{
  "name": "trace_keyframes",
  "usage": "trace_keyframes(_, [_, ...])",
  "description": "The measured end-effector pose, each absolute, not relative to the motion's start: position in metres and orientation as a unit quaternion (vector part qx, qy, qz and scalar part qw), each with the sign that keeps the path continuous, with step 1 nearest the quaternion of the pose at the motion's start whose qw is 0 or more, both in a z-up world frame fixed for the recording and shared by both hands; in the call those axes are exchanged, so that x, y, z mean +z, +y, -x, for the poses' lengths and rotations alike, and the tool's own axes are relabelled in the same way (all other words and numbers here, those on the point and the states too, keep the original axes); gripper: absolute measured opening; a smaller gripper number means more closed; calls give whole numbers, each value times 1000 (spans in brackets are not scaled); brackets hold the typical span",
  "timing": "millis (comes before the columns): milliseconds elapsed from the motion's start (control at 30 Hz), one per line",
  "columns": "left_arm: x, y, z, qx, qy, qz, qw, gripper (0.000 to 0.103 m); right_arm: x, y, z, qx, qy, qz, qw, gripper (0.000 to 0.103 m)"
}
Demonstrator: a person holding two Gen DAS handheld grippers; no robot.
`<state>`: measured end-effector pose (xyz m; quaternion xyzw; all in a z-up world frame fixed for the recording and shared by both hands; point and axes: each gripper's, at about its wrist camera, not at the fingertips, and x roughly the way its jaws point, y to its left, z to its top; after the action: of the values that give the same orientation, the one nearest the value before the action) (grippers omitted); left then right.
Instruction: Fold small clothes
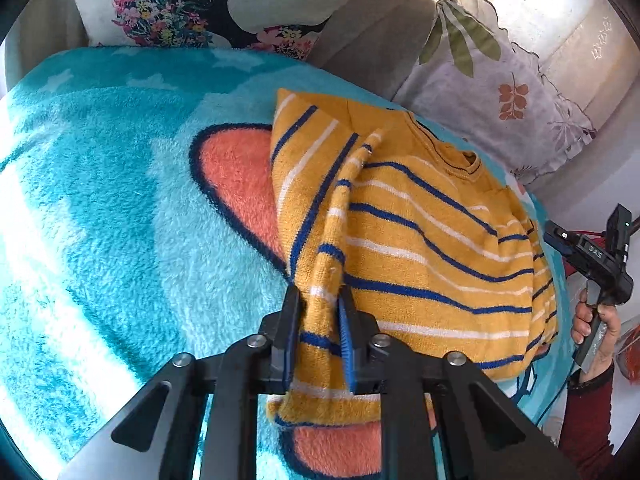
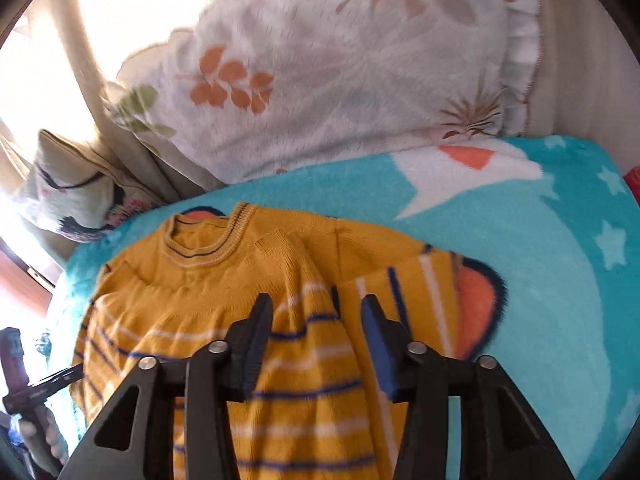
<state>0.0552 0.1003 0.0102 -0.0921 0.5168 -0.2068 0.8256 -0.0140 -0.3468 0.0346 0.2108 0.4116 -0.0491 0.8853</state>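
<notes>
A small mustard-yellow sweater [image 1: 432,240] with blue and white stripes lies on a turquoise fleece blanket [image 1: 100,200]. My left gripper [image 1: 320,300] is shut on the sweater's sleeve [image 1: 332,248], which is drawn across the body. In the right wrist view the sweater [image 2: 224,280] lies collar away from me. My right gripper [image 2: 316,312] is open and empty just above the sweater's striped body. The right gripper also shows in the left wrist view [image 1: 592,256], held by a hand beyond the sweater's far edge.
A white floral pillow [image 2: 320,72] leans on the sofa back behind the blanket. A cushion with a black-and-flower print [image 1: 208,4] stands at the other end. The left handle shows at the lower left of the right wrist view [image 2: 24,392].
</notes>
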Motion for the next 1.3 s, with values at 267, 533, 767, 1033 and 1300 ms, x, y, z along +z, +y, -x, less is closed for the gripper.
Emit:
trace_keyframes(267, [18, 124, -53, -177, 507, 115, 836, 9, 21, -321, 78, -18, 457, -170, 873, 55])
trace_keyframes(533, [24, 139, -29, -170, 498, 141, 839, 40, 12, -334, 100, -66, 462, -158, 870, 19])
trace_keyframes(767, [7, 149, -28, -167, 509, 178, 826, 45, 49, -319, 126, -82, 413, -147, 895, 20])
trace_keyframes(1033, [2, 127, -24, -195, 505, 170, 823, 10, 70, -249, 96, 21, 404, -132, 905, 40])
trace_keyframes(1300, [1, 165, -24, -209, 487, 251, 810, 5, 55, -147, 20, 151, 441, -140, 874, 40])
